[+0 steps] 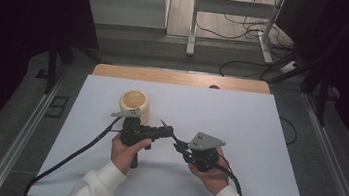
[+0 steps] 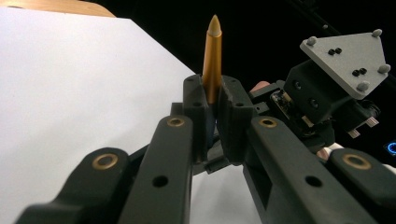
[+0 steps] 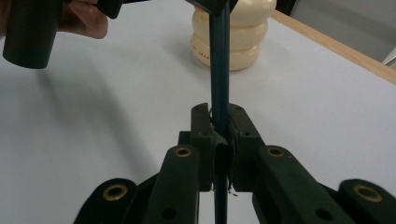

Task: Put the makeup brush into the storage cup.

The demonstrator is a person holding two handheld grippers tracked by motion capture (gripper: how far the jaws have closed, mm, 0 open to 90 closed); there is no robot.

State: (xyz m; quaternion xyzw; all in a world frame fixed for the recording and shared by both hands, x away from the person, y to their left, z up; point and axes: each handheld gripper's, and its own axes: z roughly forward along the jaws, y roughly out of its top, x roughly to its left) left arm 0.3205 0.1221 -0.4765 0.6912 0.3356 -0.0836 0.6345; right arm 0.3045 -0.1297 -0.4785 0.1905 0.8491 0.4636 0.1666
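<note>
With pen (image 2: pixel 212 65) clamped by both left gripper (image 2: pixel 212 100) and right gripper (image 3: pixel 219 123), jaws closed, axis running ten-to-four o'clock between them.

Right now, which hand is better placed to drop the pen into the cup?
Left, probably: left gripper is shut on the pen at its gold end, beside the cup; right gripper clamps the dark barrel farther off.
</note>
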